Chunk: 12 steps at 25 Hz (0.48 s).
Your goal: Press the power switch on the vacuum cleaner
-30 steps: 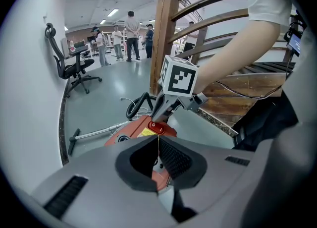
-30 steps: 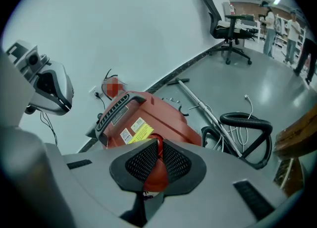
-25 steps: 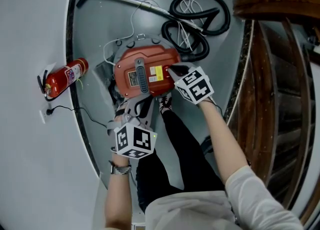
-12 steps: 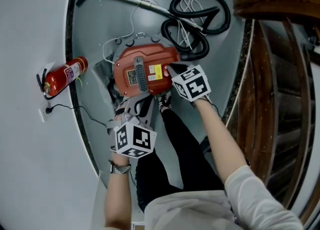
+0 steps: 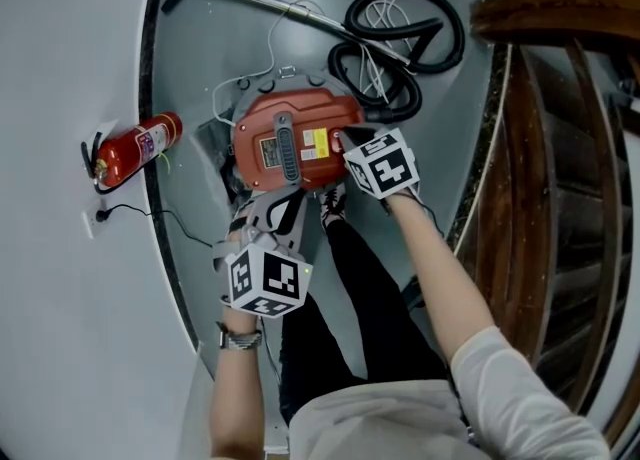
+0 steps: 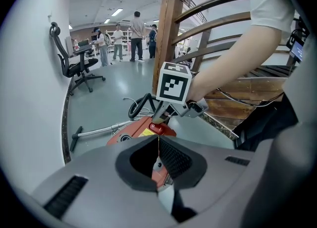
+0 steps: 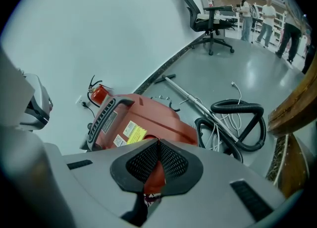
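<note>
A red vacuum cleaner point(image 5: 295, 138) with a grey handle lies on the grey floor. In the head view my right gripper point(image 5: 343, 136) is shut, and its tips rest on the vacuum's right edge. The left gripper view shows those tips touching a small red power switch point(image 6: 156, 128) on the vacuum cleaner point(image 6: 130, 134). My left gripper point(image 5: 268, 204) hangs shut just short of the vacuum's near side and holds nothing. In its own view the right gripper point(image 7: 158, 141) points down at the red body point(image 7: 148, 115).
A black hose point(image 5: 400, 38), white cable and metal wand point(image 5: 260, 0) lie beyond the vacuum. A fire extinguisher point(image 5: 135, 148) stands by the curved wall at left. A wooden stair railing point(image 5: 540, 148) runs on the right. My legs and a shoe point(image 5: 330, 206) stand behind the vacuum.
My right gripper has edged slightly left, closer onto the vacuum's right edge. The left gripper has stayed about where it was.
</note>
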Each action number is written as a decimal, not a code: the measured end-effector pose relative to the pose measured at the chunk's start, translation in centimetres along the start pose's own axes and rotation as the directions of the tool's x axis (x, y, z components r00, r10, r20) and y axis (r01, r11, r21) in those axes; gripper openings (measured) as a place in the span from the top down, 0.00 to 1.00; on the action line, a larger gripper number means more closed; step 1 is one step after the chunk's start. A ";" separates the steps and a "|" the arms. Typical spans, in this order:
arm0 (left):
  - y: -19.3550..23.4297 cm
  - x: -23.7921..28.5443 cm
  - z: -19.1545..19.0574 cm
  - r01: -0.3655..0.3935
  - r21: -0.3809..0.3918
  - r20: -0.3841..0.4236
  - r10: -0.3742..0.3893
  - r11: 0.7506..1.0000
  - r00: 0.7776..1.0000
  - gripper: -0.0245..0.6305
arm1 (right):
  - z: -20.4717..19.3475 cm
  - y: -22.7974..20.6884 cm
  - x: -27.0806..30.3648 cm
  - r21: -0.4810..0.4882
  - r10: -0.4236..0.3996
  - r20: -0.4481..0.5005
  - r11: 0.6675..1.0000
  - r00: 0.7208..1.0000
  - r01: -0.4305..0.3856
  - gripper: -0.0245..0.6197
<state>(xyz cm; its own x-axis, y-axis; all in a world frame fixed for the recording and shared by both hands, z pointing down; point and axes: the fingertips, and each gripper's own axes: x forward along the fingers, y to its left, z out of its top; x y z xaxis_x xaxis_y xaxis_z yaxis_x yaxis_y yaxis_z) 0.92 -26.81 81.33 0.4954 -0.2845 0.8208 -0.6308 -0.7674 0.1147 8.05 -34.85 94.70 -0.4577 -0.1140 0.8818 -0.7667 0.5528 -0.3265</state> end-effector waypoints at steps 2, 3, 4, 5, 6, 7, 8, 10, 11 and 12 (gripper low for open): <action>0.0 0.0 -0.4 -0.006 -0.010 0.000 0.006 1.000 1.000 0.96 | 0.2 0.1 0.1 -0.031 -0.004 0.011 1.000 1.000 0.005 0.92; 0.0 0.1 -0.6 -0.009 -0.012 -0.002 0.009 1.000 1.000 0.96 | 0.3 0.1 0.1 -0.041 -0.008 0.019 0.999 1.000 0.009 0.91; 0.0 0.1 -0.7 -0.012 -0.014 -0.002 0.012 1.000 1.000 0.96 | 0.3 0.1 0.2 -0.045 -0.012 0.026 0.999 1.000 0.013 0.91; 0.1 0.0 -0.8 -0.014 -0.017 -0.002 0.014 1.000 1.000 0.96 | 0.3 0.1 0.1 -0.046 -0.017 0.033 0.999 0.999 0.018 0.91; 0.1 -0.1 -0.9 -0.015 -0.020 -0.001 0.015 1.000 1.000 0.96 | 0.3 0.0 0.0 -0.045 -0.019 0.042 0.999 0.999 0.021 0.91; 0.2 -0.3 -1.0 -0.015 -0.023 -0.001 0.015 1.000 1.000 0.96 | 0.3 0.0 0.0 -0.043 -0.020 0.051 0.999 0.998 0.022 0.91; 0.2 -0.6 -1.1 -0.016 -0.025 -0.002 0.016 1.000 1.000 0.96 | 0.2 0.0 0.0 -0.041 -0.017 0.061 0.999 0.998 0.020 0.91; 0.5 -1.2 -1.3 -0.023 -0.025 -0.008 0.022 0.999 1.000 0.96 | 0.1 0.0 0.0 -0.043 -0.007 0.075 0.999 0.997 0.010 0.91; 0.7 -1.6 -1.3 -0.028 -0.026 -0.010 0.027 0.999 1.000 0.96 | 0.1 0.1 0.0 -0.050 -0.002 0.081 0.999 0.997 0.006 0.91; 0.9 -2.0 -1.3 -0.032 -0.031 -0.008 0.032 0.999 0.999 0.96 | 0.0 0.1 0.0 -0.059 0.003 0.089 0.998 0.996 0.003 0.92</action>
<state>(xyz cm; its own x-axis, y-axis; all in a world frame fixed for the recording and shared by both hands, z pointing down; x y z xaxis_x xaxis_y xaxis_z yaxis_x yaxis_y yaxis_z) -1.37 -26.19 80.52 0.4697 -0.3042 0.8287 -0.6649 -0.7394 0.1055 7.93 -34.82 94.63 -0.4980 -0.1858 0.8471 -0.7402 0.6001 -0.3035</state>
